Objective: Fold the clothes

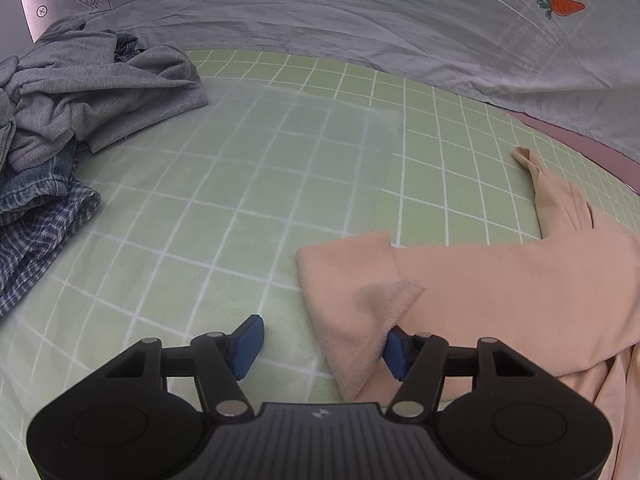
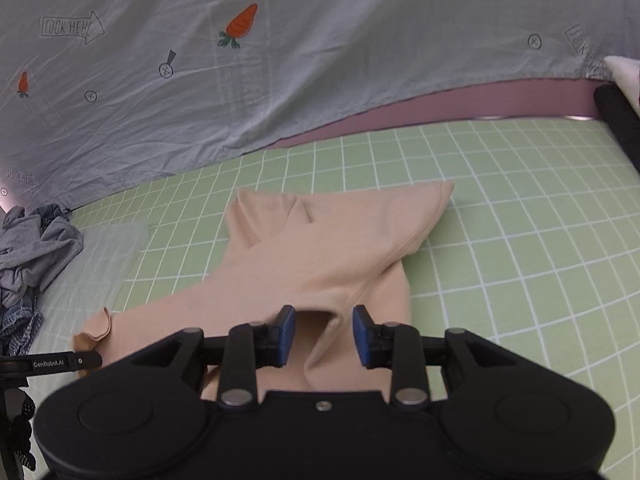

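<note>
A peach long-sleeved garment (image 1: 500, 280) lies flat on the green checked sheet (image 1: 180, 232). One sleeve end reaches between the pads of my left gripper (image 1: 322, 350). That gripper is open: its left pad (image 1: 248, 346) stands clear of the cloth and its right pad sits at the sleeve's edge. In the right wrist view the same garment (image 2: 320, 248) spreads away from me, with one sleeve running left. My right gripper (image 2: 324, 336) hangs open just over its near part, and a fold of cloth shows in the gap with neither pad pressing on it.
A pile of grey, denim and plaid clothes (image 1: 80, 92) sits at the left, also seen as a pile (image 2: 32, 252). A grey sheet with carrot prints (image 2: 280, 80) hangs behind. A pale translucent patch (image 1: 300, 140) lies on the green sheet. A black bar (image 2: 616, 120) stands far right.
</note>
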{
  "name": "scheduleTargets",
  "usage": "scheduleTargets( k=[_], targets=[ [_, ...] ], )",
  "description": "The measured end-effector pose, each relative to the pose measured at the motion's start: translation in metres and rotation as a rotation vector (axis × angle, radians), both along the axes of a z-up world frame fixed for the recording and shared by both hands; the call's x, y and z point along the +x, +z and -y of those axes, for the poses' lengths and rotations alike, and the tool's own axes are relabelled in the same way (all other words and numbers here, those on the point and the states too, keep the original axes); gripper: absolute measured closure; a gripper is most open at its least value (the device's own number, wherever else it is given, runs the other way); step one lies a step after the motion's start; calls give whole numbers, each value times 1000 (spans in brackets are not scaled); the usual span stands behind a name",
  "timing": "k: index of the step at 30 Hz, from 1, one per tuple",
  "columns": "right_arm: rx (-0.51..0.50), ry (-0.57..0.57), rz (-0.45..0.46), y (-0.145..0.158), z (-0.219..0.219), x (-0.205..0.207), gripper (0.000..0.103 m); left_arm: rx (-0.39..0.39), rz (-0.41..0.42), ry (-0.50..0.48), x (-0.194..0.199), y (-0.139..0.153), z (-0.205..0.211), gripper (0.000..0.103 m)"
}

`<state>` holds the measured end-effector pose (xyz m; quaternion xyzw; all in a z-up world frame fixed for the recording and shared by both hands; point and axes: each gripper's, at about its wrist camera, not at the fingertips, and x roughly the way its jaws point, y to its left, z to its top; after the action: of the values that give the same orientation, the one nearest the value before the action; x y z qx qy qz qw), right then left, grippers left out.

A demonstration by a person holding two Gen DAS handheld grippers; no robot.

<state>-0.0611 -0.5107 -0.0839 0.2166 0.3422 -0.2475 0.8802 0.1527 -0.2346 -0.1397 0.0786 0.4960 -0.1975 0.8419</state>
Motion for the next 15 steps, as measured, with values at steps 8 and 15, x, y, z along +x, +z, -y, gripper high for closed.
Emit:
scheduleTargets(
  k=[8, 15],
  targets=[
    [-147, 16, -59, -13, 28, 47, 65, 12, 2, 7, 8, 0, 8, 40],
    [-182, -1, -193, -48, 47, 79, 53, 22, 8, 28, 17, -2, 7, 40]
  ],
)
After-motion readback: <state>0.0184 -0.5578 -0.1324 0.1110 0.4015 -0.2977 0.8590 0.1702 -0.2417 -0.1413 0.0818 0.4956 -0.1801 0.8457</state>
